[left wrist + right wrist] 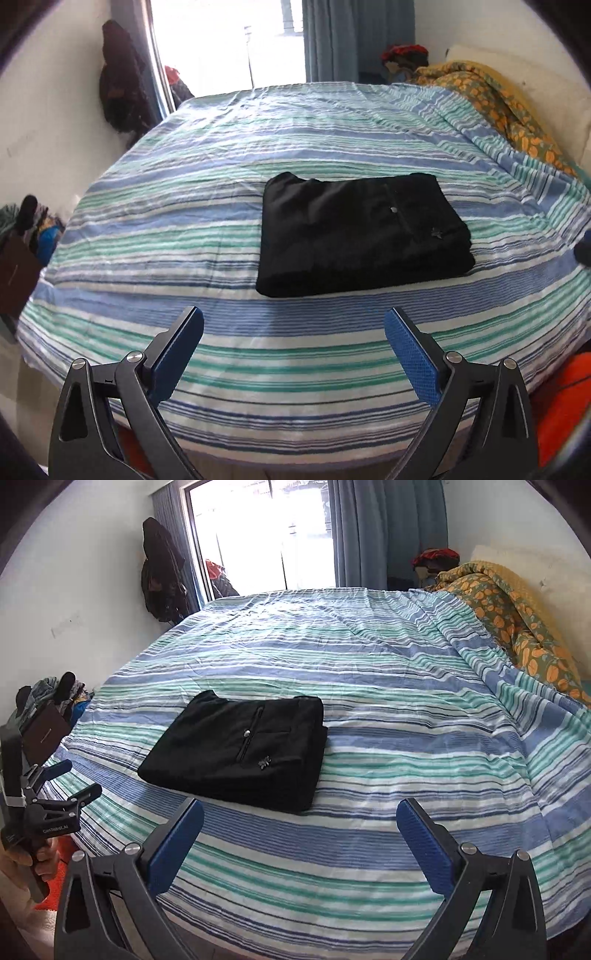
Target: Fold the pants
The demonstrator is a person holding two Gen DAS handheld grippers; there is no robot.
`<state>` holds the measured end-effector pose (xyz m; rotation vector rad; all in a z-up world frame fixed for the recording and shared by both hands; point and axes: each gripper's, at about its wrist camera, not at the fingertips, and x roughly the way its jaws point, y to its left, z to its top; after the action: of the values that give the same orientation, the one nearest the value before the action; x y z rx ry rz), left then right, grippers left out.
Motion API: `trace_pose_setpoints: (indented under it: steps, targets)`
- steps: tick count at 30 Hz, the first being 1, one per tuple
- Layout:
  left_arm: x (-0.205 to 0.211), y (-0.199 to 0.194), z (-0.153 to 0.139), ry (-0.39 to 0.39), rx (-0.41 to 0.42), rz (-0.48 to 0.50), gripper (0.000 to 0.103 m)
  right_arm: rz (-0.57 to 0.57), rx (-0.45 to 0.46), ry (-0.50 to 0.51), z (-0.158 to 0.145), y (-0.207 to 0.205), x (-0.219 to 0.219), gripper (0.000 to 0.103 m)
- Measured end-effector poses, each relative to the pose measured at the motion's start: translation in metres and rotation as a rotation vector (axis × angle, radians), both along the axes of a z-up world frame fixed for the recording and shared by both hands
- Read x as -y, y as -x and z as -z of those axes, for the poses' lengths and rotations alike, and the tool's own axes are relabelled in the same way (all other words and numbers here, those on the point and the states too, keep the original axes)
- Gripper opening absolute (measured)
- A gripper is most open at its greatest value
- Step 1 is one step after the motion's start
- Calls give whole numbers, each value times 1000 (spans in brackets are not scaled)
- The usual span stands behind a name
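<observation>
My left gripper (pixel 293 334) is spread wide and holds nothing; the pants (pixel 364 234) lie ahead of it, a little to its right, folded into a flat black block on the bed (pixel 147 221). My right gripper (pixel 300 825) also gapes empty, the pants ahead to its left. I judge the fold done: best I lift clear without snagging an edge.

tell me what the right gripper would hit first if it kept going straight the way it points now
Most likely the striped bedsheet. The right gripper is open and empty, angled down at the bed, and its line seems to pass just right of the folded black pants. Depth is hard to judge here, so it might clip the pants' near right corner.
</observation>
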<state>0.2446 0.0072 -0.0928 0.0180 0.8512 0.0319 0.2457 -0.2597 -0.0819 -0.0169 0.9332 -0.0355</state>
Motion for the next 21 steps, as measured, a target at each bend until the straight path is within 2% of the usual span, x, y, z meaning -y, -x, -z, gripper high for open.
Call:
trace_pose_setpoints:
  steps: [2,6,8,11,14,21]
  targets:
    - [6,1,-1,38,-56,-22,99,21,-32,-10,11,15,-11,103]
    - [9,5,2,-15,-166,-63,99,28,-69,-43,31,27,-27,103]
    - [10,7,5,-44,-197,-53,99,14,-89,8,38,28,-35,103]
    - [9,14,4,-84,-176,-54,99,6,-93,66,36,29,-43,103]
    - [8,18,-1,-95,-161,-39,99,2,-86,53,24,27,-49,103]
    - [9,19,-10,-77,-180,-27,99,-36,-147,28,16,28,-68,103]
